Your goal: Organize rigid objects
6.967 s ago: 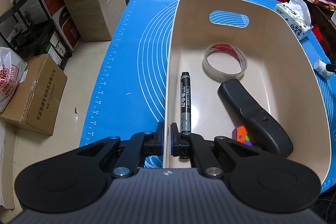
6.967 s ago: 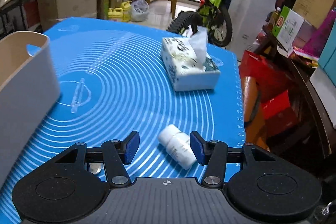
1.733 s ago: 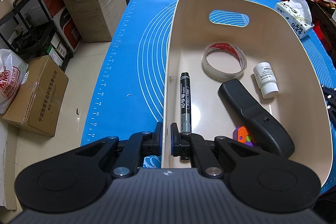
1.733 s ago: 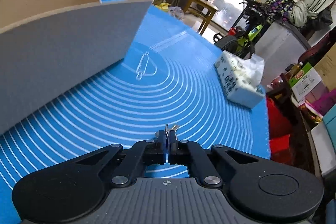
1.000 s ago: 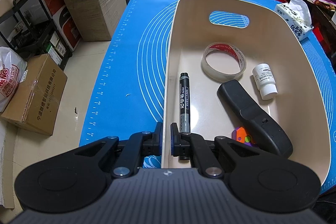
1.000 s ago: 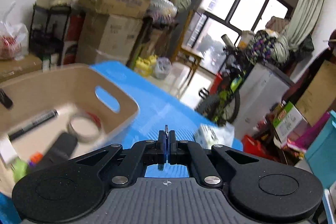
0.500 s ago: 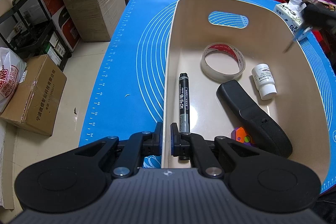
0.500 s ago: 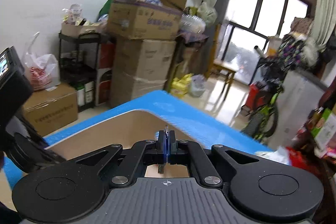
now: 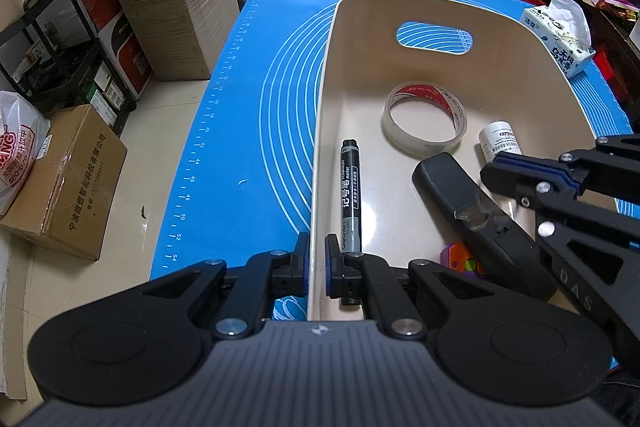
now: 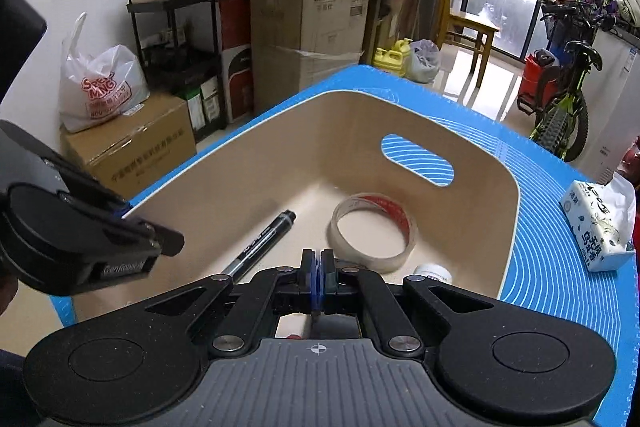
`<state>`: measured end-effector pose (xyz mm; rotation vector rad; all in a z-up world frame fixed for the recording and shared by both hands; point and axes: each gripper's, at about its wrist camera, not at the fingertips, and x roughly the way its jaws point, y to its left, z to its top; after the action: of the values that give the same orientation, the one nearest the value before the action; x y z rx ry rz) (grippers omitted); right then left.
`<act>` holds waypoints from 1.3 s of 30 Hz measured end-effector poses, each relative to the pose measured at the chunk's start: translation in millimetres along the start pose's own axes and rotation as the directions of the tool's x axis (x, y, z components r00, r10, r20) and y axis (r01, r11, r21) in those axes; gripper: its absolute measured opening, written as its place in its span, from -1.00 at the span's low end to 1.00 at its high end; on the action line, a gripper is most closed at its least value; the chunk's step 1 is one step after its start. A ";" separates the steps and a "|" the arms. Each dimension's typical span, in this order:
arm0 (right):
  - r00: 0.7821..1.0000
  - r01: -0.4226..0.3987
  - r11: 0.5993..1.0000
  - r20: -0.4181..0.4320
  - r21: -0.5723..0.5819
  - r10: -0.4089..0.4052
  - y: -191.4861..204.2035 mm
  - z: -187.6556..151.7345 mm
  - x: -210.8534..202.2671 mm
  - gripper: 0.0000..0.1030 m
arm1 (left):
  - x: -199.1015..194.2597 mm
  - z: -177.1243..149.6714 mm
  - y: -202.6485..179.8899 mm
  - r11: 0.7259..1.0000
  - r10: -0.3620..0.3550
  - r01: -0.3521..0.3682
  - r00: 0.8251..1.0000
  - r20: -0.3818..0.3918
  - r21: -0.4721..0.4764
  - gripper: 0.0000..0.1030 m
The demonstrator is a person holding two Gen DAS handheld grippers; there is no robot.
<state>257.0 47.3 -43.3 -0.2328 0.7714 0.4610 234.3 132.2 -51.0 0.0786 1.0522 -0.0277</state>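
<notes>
1. The beige bin [image 9: 320, 147] stands on a blue mat [image 9: 248, 147] that covers the surface. One end wall of the bin has a cut-out handle.
2. The left gripper [image 9: 316, 259] sits at the end of the bin opposite that cut-out. Its jaws are closed on the bin's wall, one pad outside the wall and one inside.
3. The right gripper [image 10: 316, 267] hangs over the inside of the bin, tilted down, near the side wall across from the marker's wall. Its jaws are pressed together, pad against pad.
4. In the left wrist view a small pale smear [image 9: 476, 213] shows just below the right gripper's tips, over the black handle (too blurred to name). It cannot be told whether the jaws hold it.
5. On the bin's floor:
   - A marker [image 9: 350, 187] lies along one side wall, its end by the left gripper's inner pad.
   - A tape roll [image 9: 424, 119] lies flat towards the cut-out end.
   - A white bottle [image 9: 500, 143] lies on its side just beside the roll.
   - A black handle [image 9: 440, 183] lies slantwise in the middle.
   - An orange and purple toy [image 9: 460, 259] is tucked against the handle, near the clamped end.
6. A tissue pack [image 9: 560, 43] rests on the mat outside the bin, beyond its far corner.
</notes>
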 end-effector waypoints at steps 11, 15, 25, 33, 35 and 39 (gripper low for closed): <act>0.998 0.003 0.993 0.066 0.121 -0.011 -18.3 -3.3 -35.0 0.21 | -15.4 1.4 0.9 0.999 0.016 -0.015 0.999 0.045 -0.029 -0.74; 0.996 0.006 0.983 0.086 0.186 -0.022 -27.2 -14.4 -56.0 0.30 | -28.6 -1.9 -3.3 0.998 0.052 -0.049 0.994 0.093 -0.032 0.13; 0.988 0.034 0.963 0.134 0.266 -0.072 -35.9 -40.2 -118.5 0.48 | -75.8 -25.3 -22.5 0.998 0.046 -0.040 0.985 0.169 -0.038 0.40; 0.978 0.056 0.952 0.174 0.302 -0.113 -35.5 -63.6 -176.1 0.57 | -119.1 -52.9 -44.2 0.999 0.036 -0.032 0.979 0.202 -0.023 0.41; 0.977 0.058 0.949 0.179 0.311 -0.118 -35.1 -70.6 -190.4 0.59 | -129.0 -60.1 -50.9 0.999 0.037 -0.035 0.978 0.208 -0.014 0.41; 0.975 0.064 0.944 0.182 0.324 -0.129 -34.0 -85.5 -216.0 0.67 | -147.7 -74.8 -61.8 1.000 0.025 -0.024 0.975 0.220 -0.006 0.41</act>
<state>85.8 -81.7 52.7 0.0763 0.6209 0.2567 92.6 74.3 37.2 0.0833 0.8293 -0.0117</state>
